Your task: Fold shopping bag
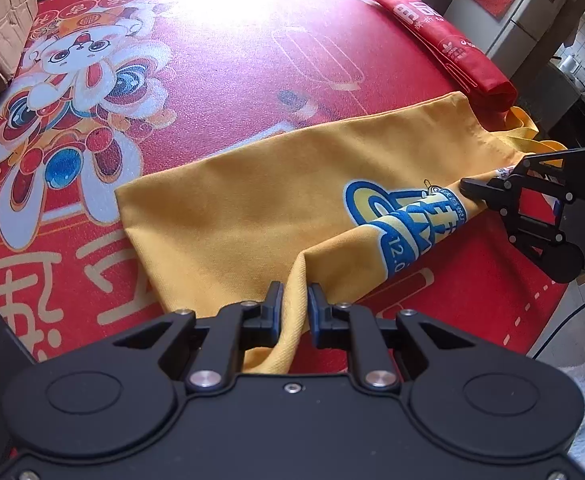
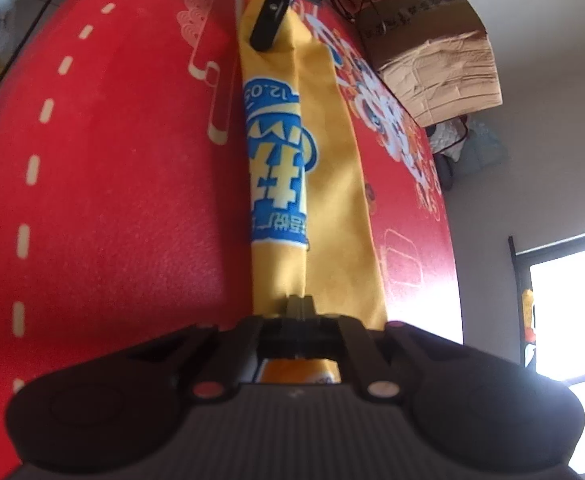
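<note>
A yellow cloth shopping bag [image 1: 252,216] with a blue print lies on the red printed table mat [image 1: 220,80], its near long edge lifted into a fold. My left gripper [image 1: 295,300] has its fingers on both sides of the bag's near corner, with a small gap around the cloth. My right gripper [image 2: 300,306] is shut on the bag's other end [image 2: 280,276], near the handles; it also shows in the left wrist view [image 1: 472,190]. The bag [image 2: 324,168] stretches between both grippers. The left gripper shows at the far end in the right wrist view [image 2: 268,36].
A folded red bag [image 1: 436,28] lies at the mat's far right edge. A cardboard box [image 2: 440,60] stands beside the table. A fridge [image 1: 528,12] stands beyond the mat, and cables [image 1: 564,328] hang off its right side.
</note>
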A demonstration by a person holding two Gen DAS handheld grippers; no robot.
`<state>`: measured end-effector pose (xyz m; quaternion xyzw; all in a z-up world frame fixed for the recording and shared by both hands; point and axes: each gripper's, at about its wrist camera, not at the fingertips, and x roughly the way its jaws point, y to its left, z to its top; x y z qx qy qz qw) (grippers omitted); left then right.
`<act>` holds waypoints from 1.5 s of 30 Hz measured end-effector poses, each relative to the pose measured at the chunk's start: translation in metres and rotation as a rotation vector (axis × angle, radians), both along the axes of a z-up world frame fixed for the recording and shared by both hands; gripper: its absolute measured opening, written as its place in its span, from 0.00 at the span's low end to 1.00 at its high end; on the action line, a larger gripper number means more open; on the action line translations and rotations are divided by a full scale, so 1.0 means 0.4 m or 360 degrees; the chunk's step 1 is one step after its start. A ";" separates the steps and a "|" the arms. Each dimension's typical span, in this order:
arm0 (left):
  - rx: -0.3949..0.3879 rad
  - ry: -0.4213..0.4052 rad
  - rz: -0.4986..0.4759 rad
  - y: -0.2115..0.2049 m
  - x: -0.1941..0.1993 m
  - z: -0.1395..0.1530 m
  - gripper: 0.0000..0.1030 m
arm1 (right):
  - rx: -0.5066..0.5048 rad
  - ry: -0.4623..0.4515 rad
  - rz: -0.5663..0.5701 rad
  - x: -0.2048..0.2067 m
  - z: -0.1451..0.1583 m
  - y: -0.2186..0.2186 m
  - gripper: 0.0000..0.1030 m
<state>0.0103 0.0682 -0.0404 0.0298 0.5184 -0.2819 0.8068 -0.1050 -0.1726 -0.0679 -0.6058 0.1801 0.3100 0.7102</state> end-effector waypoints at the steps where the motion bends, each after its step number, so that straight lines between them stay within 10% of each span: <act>1: -0.0010 -0.0005 0.0004 0.002 -0.001 0.000 0.15 | -0.0024 -0.0011 0.0014 0.002 -0.008 0.005 0.04; 6: 0.0017 -0.0198 0.0004 0.005 -0.034 0.017 0.36 | -0.0053 -0.0049 0.0010 -0.005 -0.032 0.018 0.05; 13: 0.0002 -0.0714 -0.0243 -0.022 -0.167 0.103 0.27 | -0.0056 -0.0010 -0.0011 0.003 -0.023 0.025 0.05; 17: -0.0050 -0.0760 -0.0506 -0.104 -0.227 0.089 0.29 | -0.0028 0.0012 -0.0022 0.007 -0.017 0.022 0.04; 30: -0.0227 -0.0681 0.0230 -0.020 -0.150 -0.058 0.23 | -0.0005 0.0037 -0.0025 -0.002 -0.014 0.004 0.04; 45: -0.0235 -0.0689 0.0584 0.073 -0.155 -0.061 0.04 | 0.0057 0.0081 -0.0046 0.007 -0.008 -0.005 0.04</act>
